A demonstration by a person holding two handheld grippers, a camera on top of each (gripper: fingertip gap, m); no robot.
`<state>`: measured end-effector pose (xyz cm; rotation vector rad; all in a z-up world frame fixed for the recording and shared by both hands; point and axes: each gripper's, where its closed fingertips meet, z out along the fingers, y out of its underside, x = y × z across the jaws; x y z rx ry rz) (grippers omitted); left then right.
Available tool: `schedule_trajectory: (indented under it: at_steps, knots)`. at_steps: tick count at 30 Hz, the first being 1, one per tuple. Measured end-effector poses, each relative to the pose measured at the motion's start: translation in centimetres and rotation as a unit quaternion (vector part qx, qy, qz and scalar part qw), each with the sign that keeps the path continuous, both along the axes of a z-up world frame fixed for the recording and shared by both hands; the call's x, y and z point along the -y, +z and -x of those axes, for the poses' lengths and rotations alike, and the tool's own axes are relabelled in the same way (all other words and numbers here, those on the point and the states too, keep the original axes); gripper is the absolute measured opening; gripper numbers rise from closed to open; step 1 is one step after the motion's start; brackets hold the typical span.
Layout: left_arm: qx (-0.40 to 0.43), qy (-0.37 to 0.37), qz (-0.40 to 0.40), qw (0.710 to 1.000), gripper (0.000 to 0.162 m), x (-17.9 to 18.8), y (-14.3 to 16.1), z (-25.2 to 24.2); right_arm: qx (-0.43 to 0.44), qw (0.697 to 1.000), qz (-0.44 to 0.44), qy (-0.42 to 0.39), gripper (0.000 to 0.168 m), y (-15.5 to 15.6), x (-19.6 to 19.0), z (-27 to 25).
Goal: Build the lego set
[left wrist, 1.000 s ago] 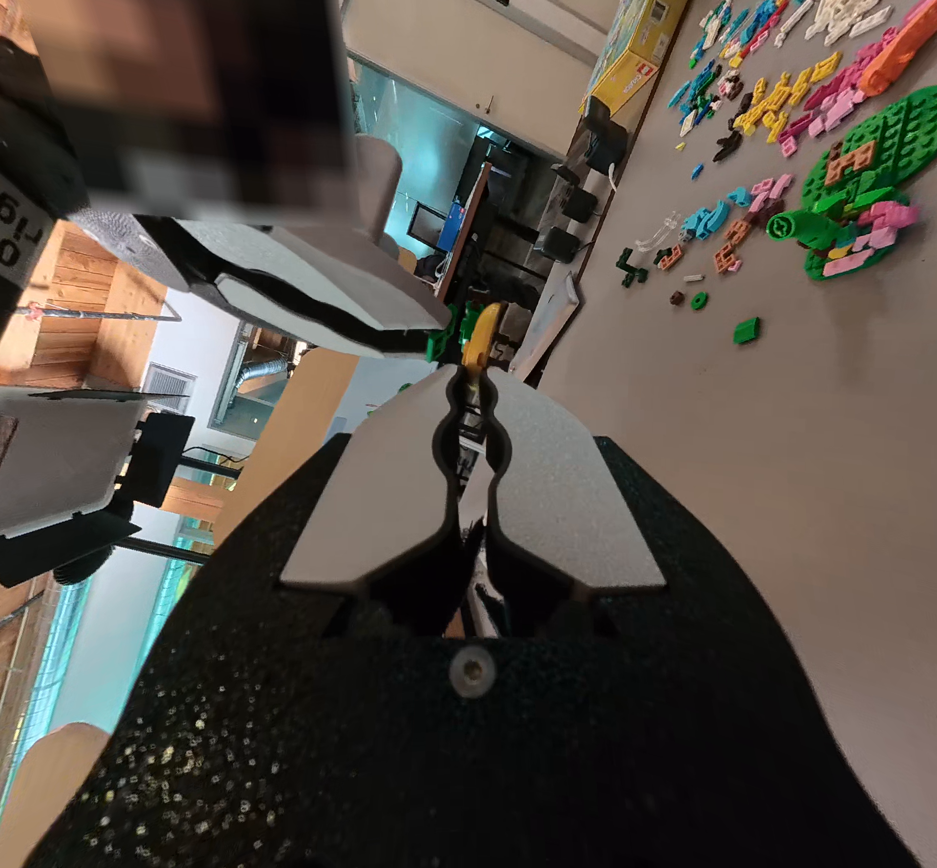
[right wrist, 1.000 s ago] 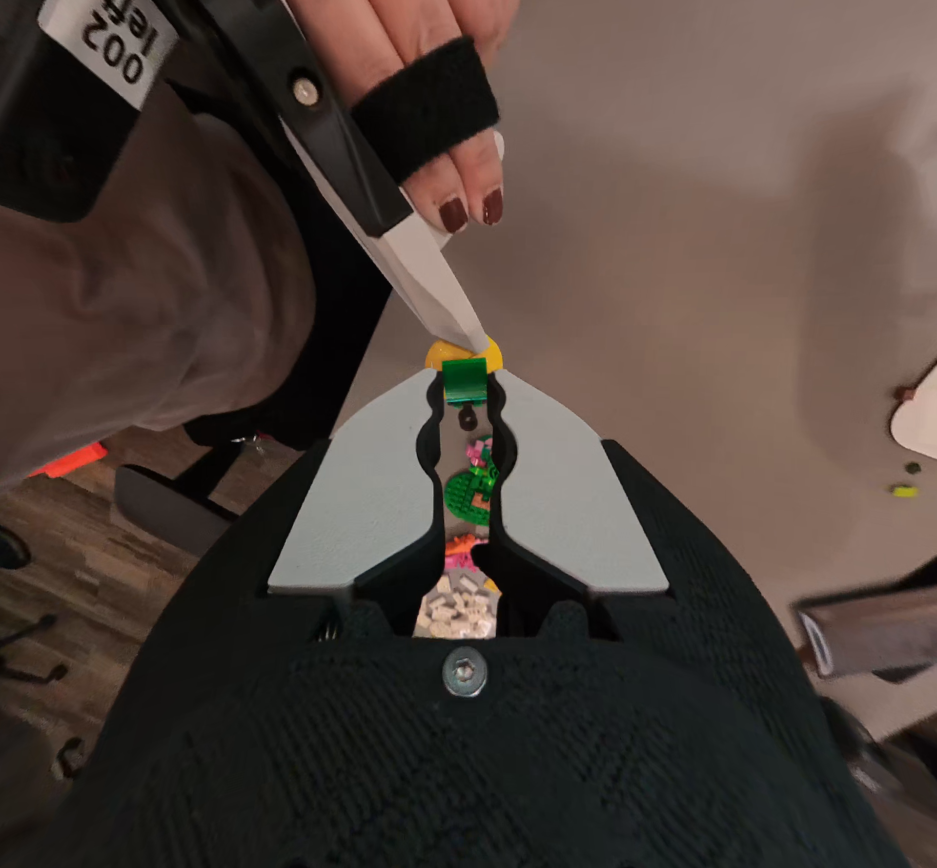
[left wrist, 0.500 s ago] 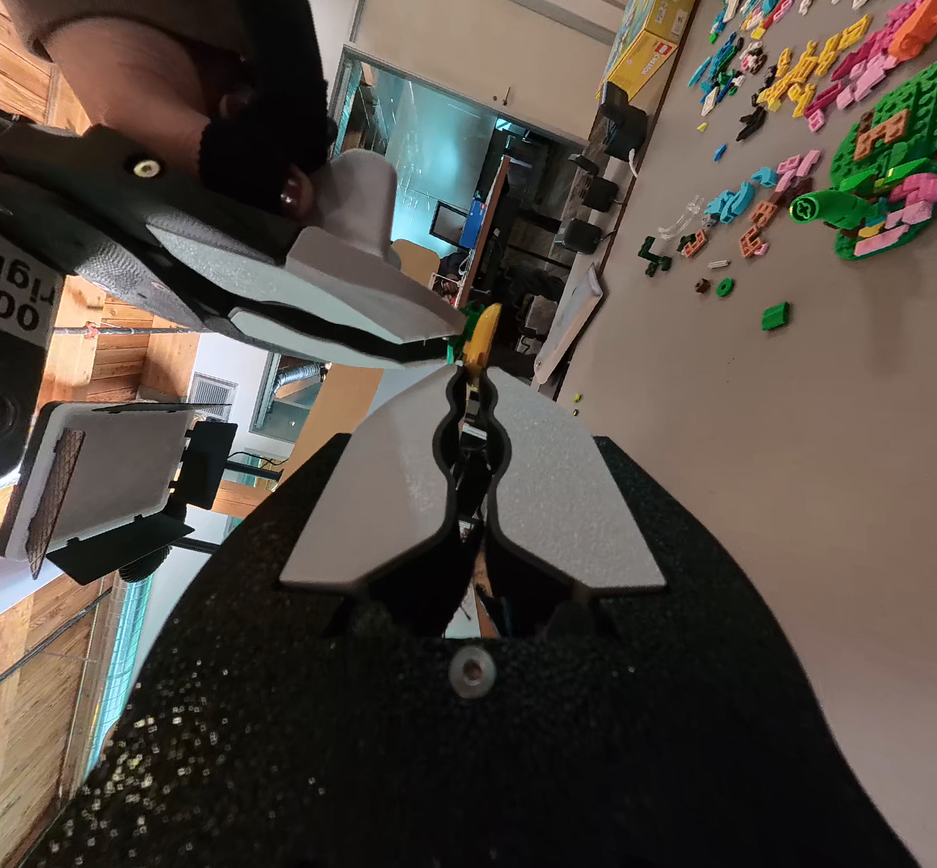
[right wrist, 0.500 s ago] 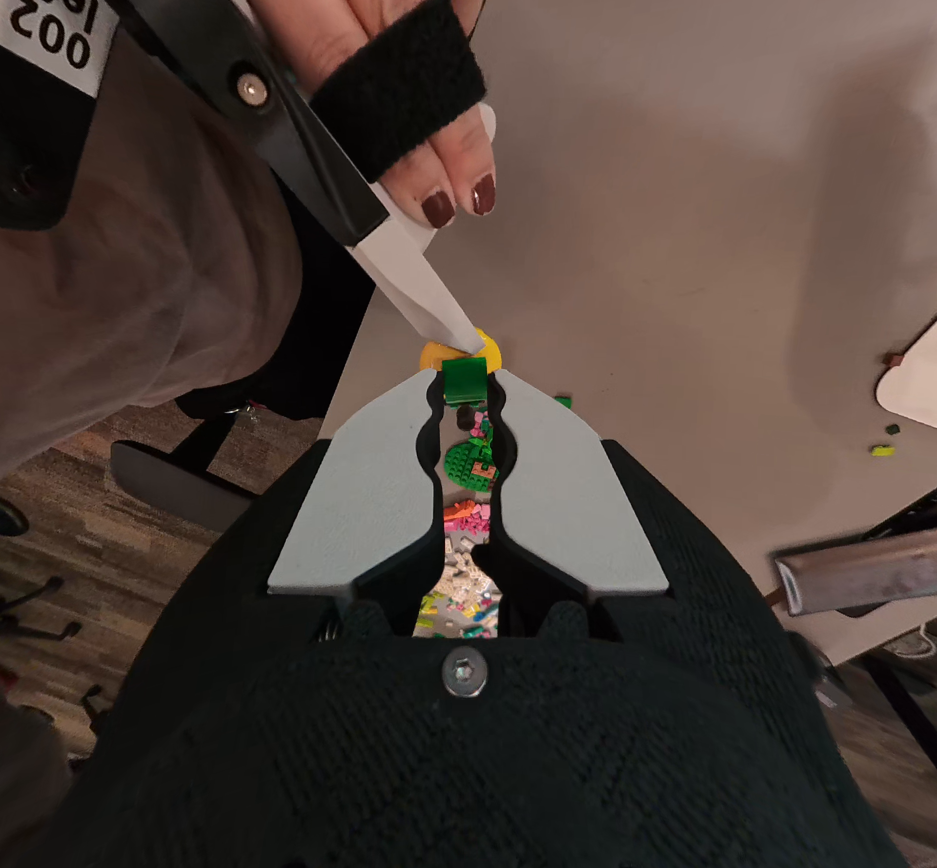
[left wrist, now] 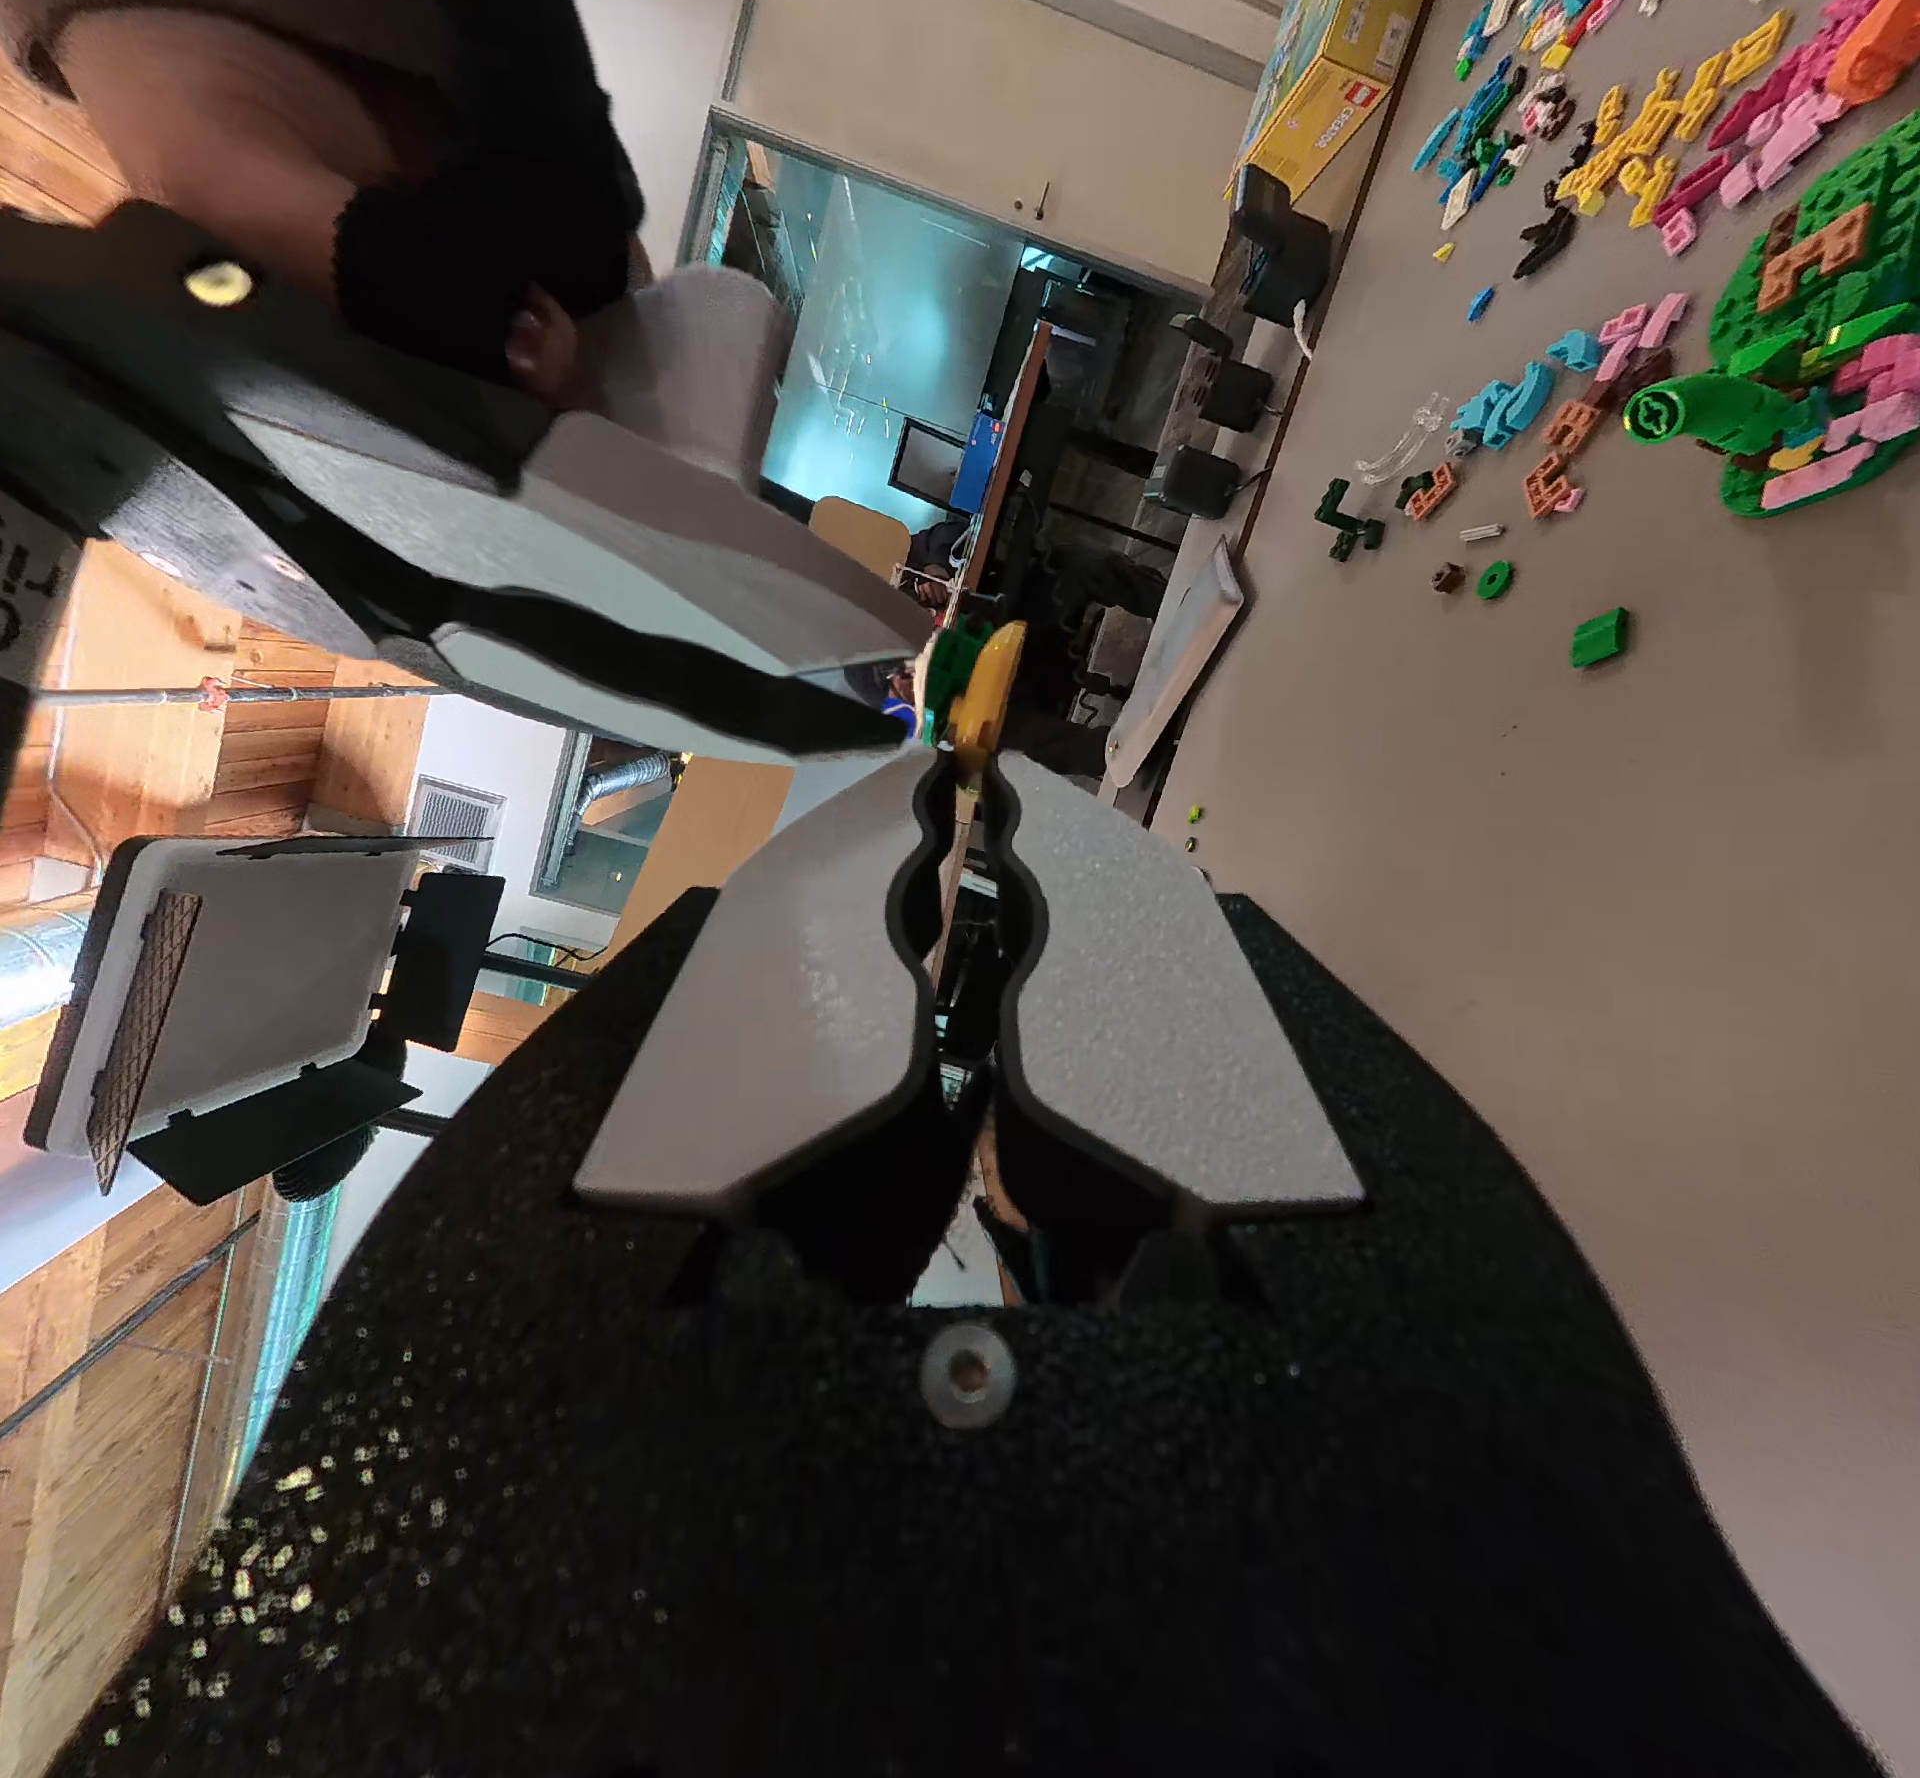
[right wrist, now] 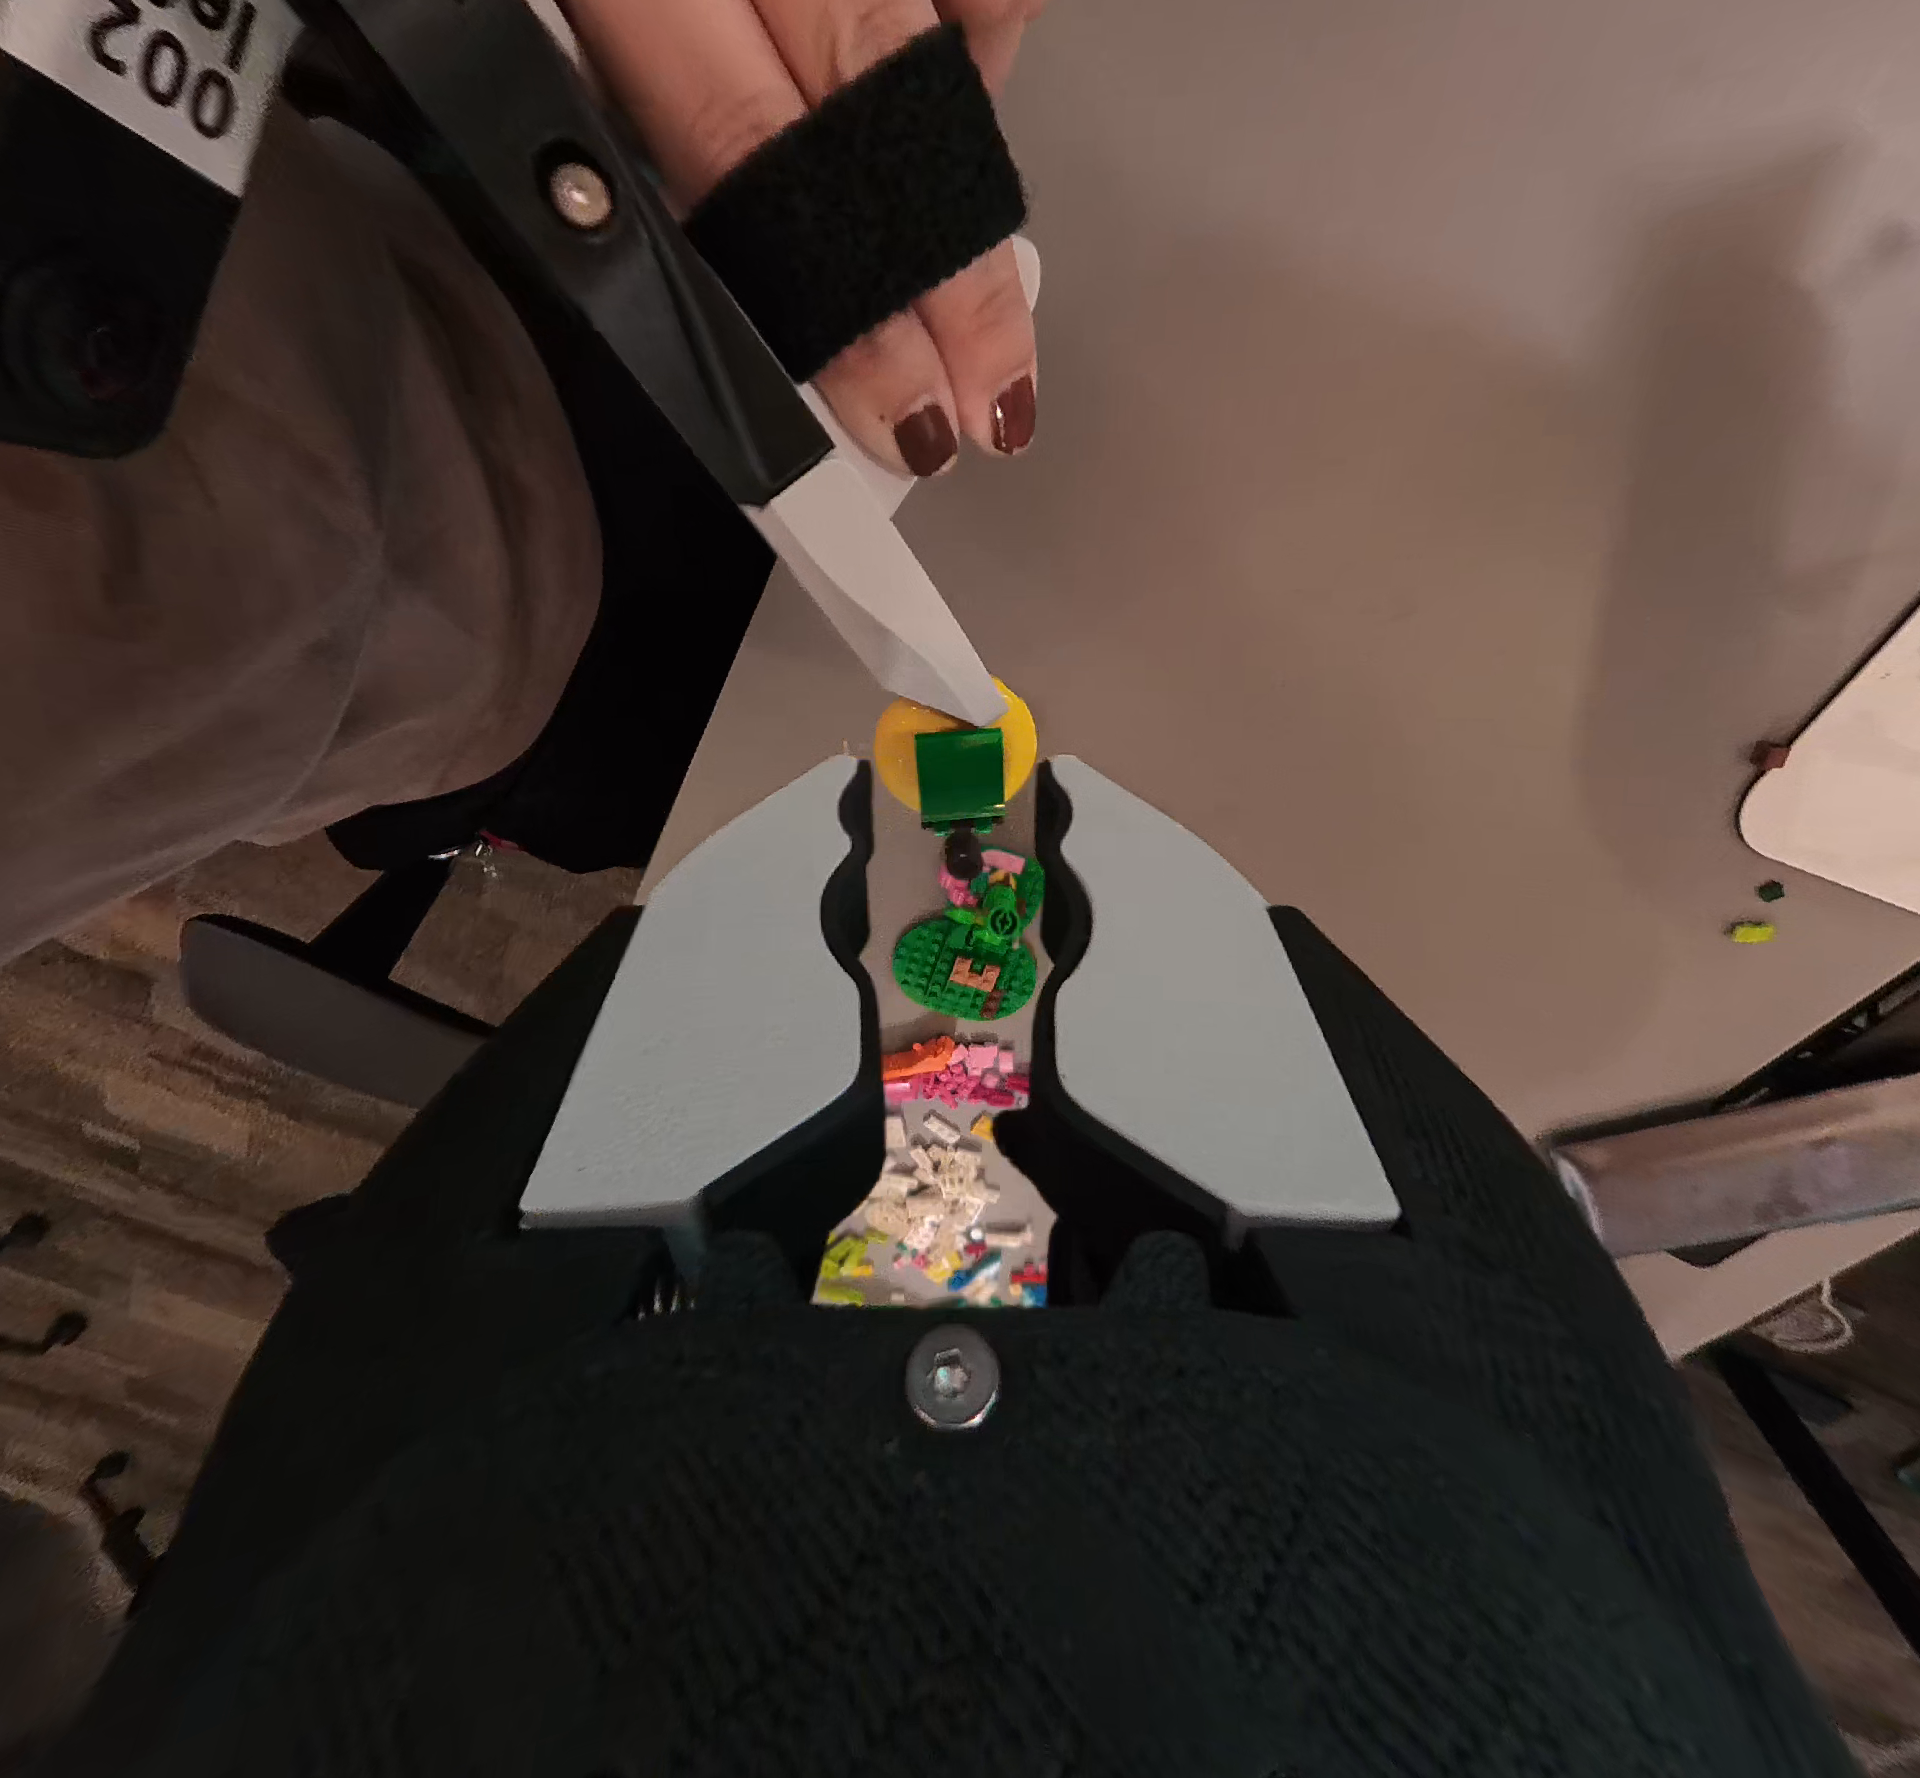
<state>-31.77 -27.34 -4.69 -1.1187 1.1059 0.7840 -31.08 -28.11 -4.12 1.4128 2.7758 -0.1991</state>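
My left gripper (left wrist: 961,762) is shut on the edge of a yellow round disc (left wrist: 982,684) and holds it in the air above the table. A small green piece (right wrist: 958,778) sits on the face of the disc (right wrist: 899,741). My right gripper (right wrist: 951,764) is open, with its tips on either side of the green piece and apart from it. In the left wrist view the right gripper (left wrist: 909,705) comes in from the left, its tips at the green piece (left wrist: 948,663). In the right wrist view the left gripper's white fingertip (right wrist: 914,627) rests on the disc.
A round green baseplate build (left wrist: 1829,346) lies on the grey table (left wrist: 1558,1001), with sorted loose bricks (left wrist: 1662,107) beyond it and a yellow box (left wrist: 1340,45) at the far edge. A loose green tile (left wrist: 1600,637) lies nearer. A person's hand (right wrist: 862,118) holds the left gripper. Only a small space, under 4 cm, lies between the two pairs of fingers. The loose green tile (left wrist: 1600,637) is about equally far from each gripper, around 25 cm.
My right gripper's jaws have opened and let go of the green piece, which stays on the yellow disc. The left gripper keeps its hold on the disc.
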Motion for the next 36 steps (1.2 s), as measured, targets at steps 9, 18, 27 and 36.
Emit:
schedule_trajectory:
  at_steps: [9,18,27,36]
  knots:
    - [0.076,0.028,0.013,0.997,0.004,-0.1,1.2,1.9,-0.336,0.895,-0.265,0.122,0.075,3.5,-0.2,2.1]
    - [0.104,0.026,0.015,0.994,0.004,0.6,2.1,2.0,-0.406,0.773,-0.466,0.141,0.057,2.0,-0.7,2.3]
    - [0.101,0.014,0.014,0.995,0.004,1.0,2.3,1.3,-0.393,0.753,-0.503,0.159,0.024,1.5,-0.9,2.5]
    - [0.104,0.01,0.016,0.994,0.005,1.1,2.4,1.2,-0.39,0.752,-0.507,0.158,0.014,1.6,-0.8,2.7]
